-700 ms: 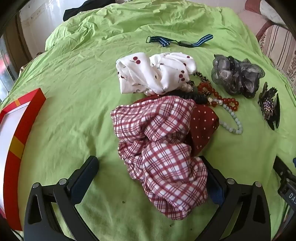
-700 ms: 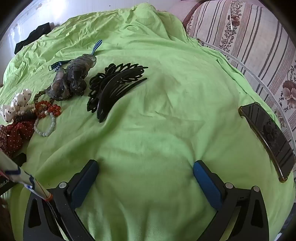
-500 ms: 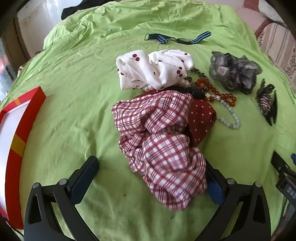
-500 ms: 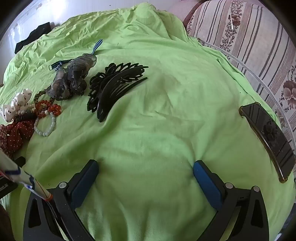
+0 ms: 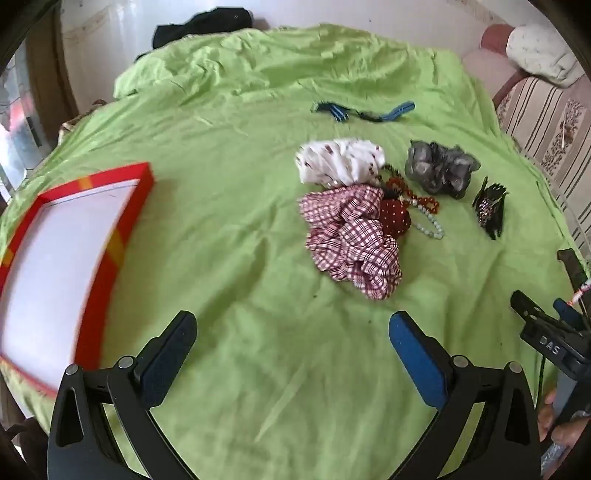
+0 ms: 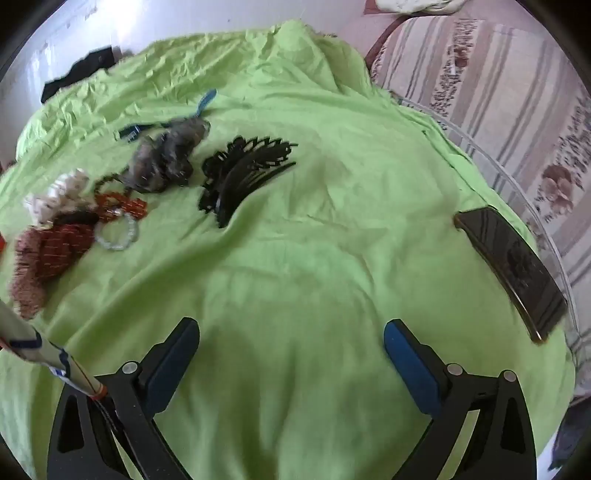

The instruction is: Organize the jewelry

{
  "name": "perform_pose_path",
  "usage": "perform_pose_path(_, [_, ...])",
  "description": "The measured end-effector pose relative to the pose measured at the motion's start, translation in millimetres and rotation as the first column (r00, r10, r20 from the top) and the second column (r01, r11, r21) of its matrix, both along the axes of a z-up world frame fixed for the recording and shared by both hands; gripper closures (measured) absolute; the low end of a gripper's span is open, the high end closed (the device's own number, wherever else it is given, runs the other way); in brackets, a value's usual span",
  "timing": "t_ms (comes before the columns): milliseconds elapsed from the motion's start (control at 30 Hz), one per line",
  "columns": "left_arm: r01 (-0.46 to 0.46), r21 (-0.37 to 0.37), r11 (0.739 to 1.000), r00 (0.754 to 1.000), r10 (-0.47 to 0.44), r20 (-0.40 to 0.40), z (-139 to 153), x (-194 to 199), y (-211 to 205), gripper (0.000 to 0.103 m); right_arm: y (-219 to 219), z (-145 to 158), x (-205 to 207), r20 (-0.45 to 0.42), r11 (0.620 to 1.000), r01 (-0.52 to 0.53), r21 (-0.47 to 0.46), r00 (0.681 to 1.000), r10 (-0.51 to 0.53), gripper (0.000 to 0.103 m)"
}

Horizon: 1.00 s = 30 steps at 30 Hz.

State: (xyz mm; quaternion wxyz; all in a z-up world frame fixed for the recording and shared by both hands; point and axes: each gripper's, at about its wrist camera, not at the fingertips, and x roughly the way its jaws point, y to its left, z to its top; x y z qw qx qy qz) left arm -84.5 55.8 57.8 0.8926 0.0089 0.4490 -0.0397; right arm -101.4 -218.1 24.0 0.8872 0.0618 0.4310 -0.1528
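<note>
A pile of accessories lies on the green sheet [image 5: 240, 258]: a red plaid scrunchie [image 5: 351, 240], a white cherry-print scrunchie [image 5: 340, 160], a dark red dotted scrunchie [image 5: 395, 218], red beads [image 5: 424, 199], a pale bead bracelet [image 5: 430, 225], a grey scrunchie [image 5: 439, 171] and a black claw clip [image 5: 489, 210]. A red-rimmed white box [image 5: 62, 251] lies at the left. My left gripper [image 5: 291, 343] is open and empty, short of the pile. My right gripper [image 6: 291, 350] is open and empty, with the claw clip [image 6: 243, 177] and grey scrunchie [image 6: 166, 162] far ahead.
A blue striped strap [image 5: 362, 110] lies beyond the pile. A dark phone [image 6: 513, 266] lies at the sheet's right edge beside a striped sofa [image 6: 498, 92]. Black cloth [image 5: 199, 26] lies at the far end.
My left gripper has pulled back and up from the plaid scrunchie, so the pile looks farther and more of the red box shows. My right gripper has also drawn back a little.
</note>
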Motion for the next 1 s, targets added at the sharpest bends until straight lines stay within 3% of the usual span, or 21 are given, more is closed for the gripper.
perform_pose_path(100, [0.005, -0.005, 1.0, 1.0, -0.005, 0.027, 10.3, -12.2, 8.0, 0.0, 6.3, 19.6, -25.6, 0.055, 1.0, 0.013, 0.016, 0.998, -0.014, 0.001])
perform_pose_path(233, [0.029, -0.02, 0.999, 0.998, -0.028, 0.057, 24.7, -29.9, 9.7, 0.0, 18.0, 44.1, -48.2, 0.127, 0.999, 0.019, -0.034, 0.992, -0.014, 0.001])
perform_pose_path(500, [0.045, -0.03, 0.999, 0.992, -0.041, 0.117, 43.6, -66.9, 12.5, 0.0, 43.7, 68.7, -71.8, 0.161, 0.999, -0.029, -0.032, 0.986, 0.033, 0.001])
perform_pose_path(833, [0.045, -0.044, 0.998, 0.992, -0.04, 0.12, 56.5, -83.7, 25.6, 0.0, 63.5, 90.9, -87.3, 0.19, 1.0, -0.012, -0.028, 0.982, 0.017, 0.001])
perform_pose_path(1000, [0.045, -0.051, 0.998, 0.992, -0.039, 0.121, 58.4, -87.3, 27.5, 0.0, 69.4, 102.2, -98.9, 0.259, 0.999, 0.006, -0.045, 0.966, 0.006, 0.002])
